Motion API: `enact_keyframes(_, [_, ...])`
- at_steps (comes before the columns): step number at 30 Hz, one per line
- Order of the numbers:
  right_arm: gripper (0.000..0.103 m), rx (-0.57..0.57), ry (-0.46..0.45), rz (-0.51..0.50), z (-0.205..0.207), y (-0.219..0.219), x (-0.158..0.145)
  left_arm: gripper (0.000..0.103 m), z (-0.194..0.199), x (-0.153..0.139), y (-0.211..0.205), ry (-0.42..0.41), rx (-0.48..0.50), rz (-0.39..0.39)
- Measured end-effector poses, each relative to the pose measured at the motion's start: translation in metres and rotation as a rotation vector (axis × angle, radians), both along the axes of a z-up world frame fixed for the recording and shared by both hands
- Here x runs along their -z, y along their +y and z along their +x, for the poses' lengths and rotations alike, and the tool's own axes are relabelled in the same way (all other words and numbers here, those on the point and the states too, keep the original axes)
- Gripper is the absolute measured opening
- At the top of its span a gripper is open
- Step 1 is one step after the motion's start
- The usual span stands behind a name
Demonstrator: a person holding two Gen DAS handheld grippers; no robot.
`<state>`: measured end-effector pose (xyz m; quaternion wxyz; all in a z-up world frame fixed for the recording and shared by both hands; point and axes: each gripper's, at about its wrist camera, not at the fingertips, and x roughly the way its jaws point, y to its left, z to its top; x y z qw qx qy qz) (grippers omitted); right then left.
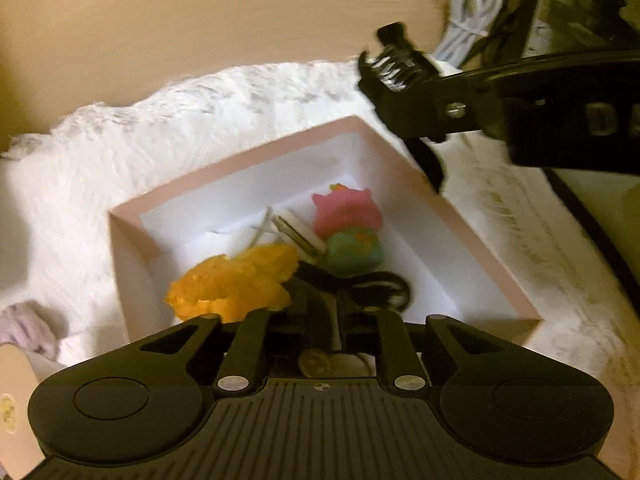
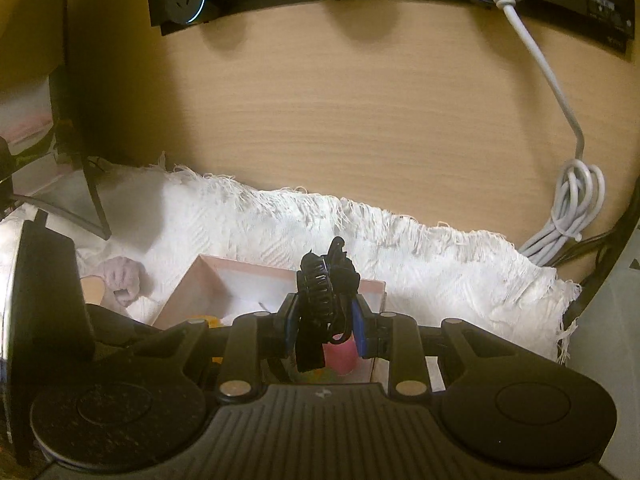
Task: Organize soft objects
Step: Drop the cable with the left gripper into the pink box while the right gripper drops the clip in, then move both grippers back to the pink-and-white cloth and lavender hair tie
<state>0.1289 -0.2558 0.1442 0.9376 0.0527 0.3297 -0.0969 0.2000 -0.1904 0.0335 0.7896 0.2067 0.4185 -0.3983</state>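
Left wrist view looks down into the pink box [image 1: 372, 136] on the white rug [image 1: 120, 152], where a pink toy [image 1: 346, 210] at 1 o'clock, a green toy [image 1: 354, 250] and an orange toy [image 1: 232, 284] at 9 o'clock already lie. The left gripper [image 1: 320, 312] sits low over the box with jaws nearly closed; whether anything is pinched cannot be told (its tips are hidden). The right gripper [image 2: 326, 326] is clamped on a black hair clip [image 2: 320, 280], held above the box's 2 o'clock rim. A good release would likely mean lowering the clip over a bare patch, clear of the toys, before opening. A purple scrunchie [image 2: 122, 276] waits on the rug at 9 o'clock.
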Motion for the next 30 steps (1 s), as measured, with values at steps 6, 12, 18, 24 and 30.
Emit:
enact_keyframes(6, [0.029,-0.011,0.025,0.031,0.003,0.001,0.008,0.023,-0.010,0.016,0.002,0.190,0.089,-0.031])
enact_keyframes(12, [0.050,0.002,0.021,0.068,-0.001,-0.001,0.006,0.023,-0.019,0.000,0.018,0.128,0.053,-0.121])
enact_keyframes(18, [0.051,0.031,-0.018,0.030,-0.011,0.009,-0.008,0.023,-0.034,-0.040,0.053,-0.009,0.010,-0.257])
enact_keyframes(24, [0.051,0.005,-0.027,-0.067,-0.025,0.044,-0.015,0.023,-0.052,-0.071,0.115,-0.155,-0.080,-0.413])
enact_keyframes(30, [0.057,-0.055,-0.028,-0.077,-0.040,0.082,-0.019,0.023,-0.050,-0.081,0.210,-0.234,-0.257,-0.480])
